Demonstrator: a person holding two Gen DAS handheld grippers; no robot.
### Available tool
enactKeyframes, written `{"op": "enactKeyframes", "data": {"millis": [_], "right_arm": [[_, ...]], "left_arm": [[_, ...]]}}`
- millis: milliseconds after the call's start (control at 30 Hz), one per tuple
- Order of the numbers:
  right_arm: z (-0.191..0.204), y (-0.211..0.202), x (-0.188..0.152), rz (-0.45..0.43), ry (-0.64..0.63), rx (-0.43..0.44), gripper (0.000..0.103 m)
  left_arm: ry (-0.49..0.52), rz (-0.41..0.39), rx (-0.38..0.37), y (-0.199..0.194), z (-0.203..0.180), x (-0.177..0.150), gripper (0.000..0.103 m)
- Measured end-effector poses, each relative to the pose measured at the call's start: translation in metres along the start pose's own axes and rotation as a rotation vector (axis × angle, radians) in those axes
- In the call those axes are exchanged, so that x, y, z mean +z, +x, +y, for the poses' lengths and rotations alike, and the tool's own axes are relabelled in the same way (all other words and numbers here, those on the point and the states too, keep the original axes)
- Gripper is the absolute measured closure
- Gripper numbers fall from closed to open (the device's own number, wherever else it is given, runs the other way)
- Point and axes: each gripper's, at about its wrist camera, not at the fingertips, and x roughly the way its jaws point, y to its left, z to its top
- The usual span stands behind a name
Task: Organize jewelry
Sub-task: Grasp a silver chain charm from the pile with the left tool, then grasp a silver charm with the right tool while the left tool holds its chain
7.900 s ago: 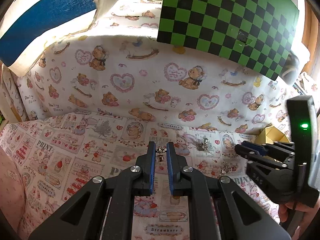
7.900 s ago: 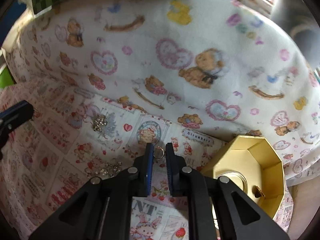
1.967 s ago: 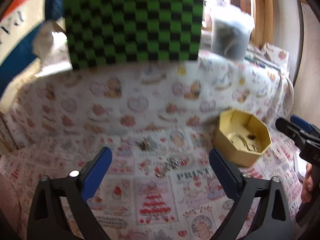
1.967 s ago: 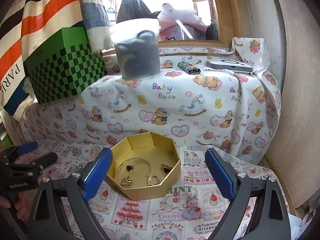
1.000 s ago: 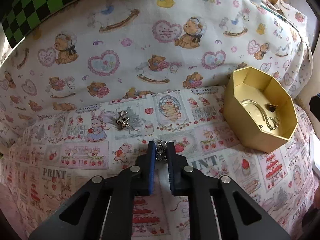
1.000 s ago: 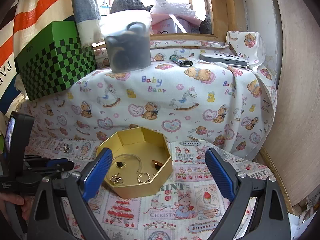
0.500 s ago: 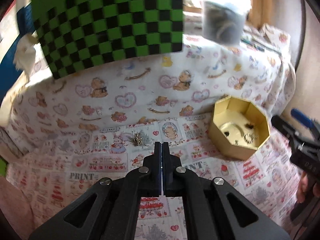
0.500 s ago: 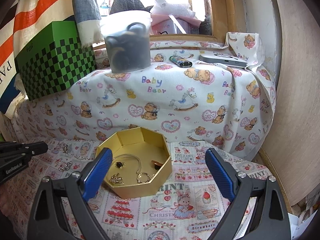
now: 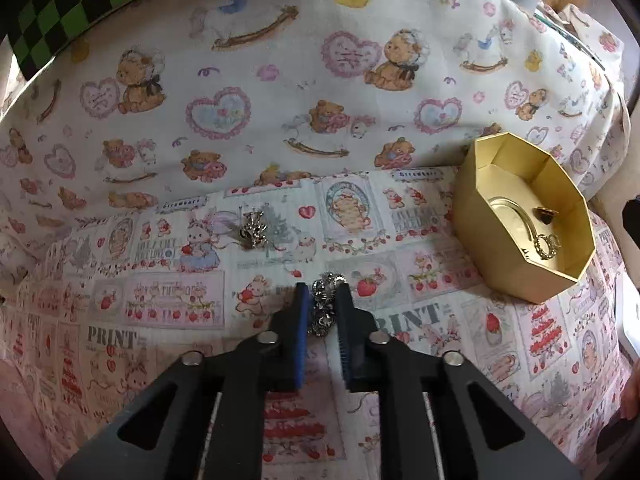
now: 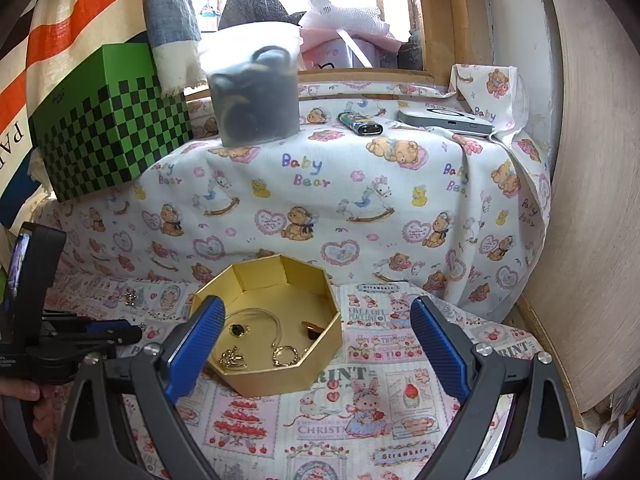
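The left gripper (image 9: 323, 304) has its blue pads narrowed around a silver bracelet (image 9: 326, 305), which lies on the printed cloth (image 9: 168, 300) between them; actual pinching cannot be confirmed. A second silver trinket (image 9: 253, 230) lies farther off to the left. The gold box (image 9: 520, 276), on the right, holds a ring (image 9: 546, 245) and other pieces. The right gripper (image 10: 316, 344) hangs spread wide, empty, near the box (image 10: 280, 380).

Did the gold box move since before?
No. In the right wrist view the gold box sits on the same spot of the printed cloth, just left of the "PRINT" square.
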Motion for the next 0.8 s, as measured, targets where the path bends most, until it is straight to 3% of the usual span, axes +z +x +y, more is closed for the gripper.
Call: {"op": "enactKeyframes", "data": {"millis": [200,333,433,567,700,800], "right_arm": [[-0.002,0.004,-0.001,0.012,0.013,-0.003,0.01],[-0.001,-0.002,0.0,-0.009,0.015,0.002,0.01],[-0.001,-0.007,0.001,-0.025,0.015,0.005,0.01],[0.0,-0.01,0.001,-0.04,0.018,0.005,0.01],[0.003,-0.011,0.0,-0.047,0.006,0.003,0.01],[0.007,-0.012,-0.001,-0.045,-0.006,0.007,0.01]], "left_arm": [[0.002,-0.074,0.025,-0.017,0.002,-0.006,0.095],[-0.021,-0.152,-0.002,-0.047,0.01,-0.009,0.095],[0.005,-0.242,-0.002,-0.076,0.015,-0.012,0.095],[-0.027,-0.361,0.069,-0.103,0.033,-0.015,0.095],[-0.075,-0.387,0.057,-0.107,0.05,-0.016,0.095],[-0.089,-0.365,0.043,-0.095,0.062,-0.022,0.095]]}}
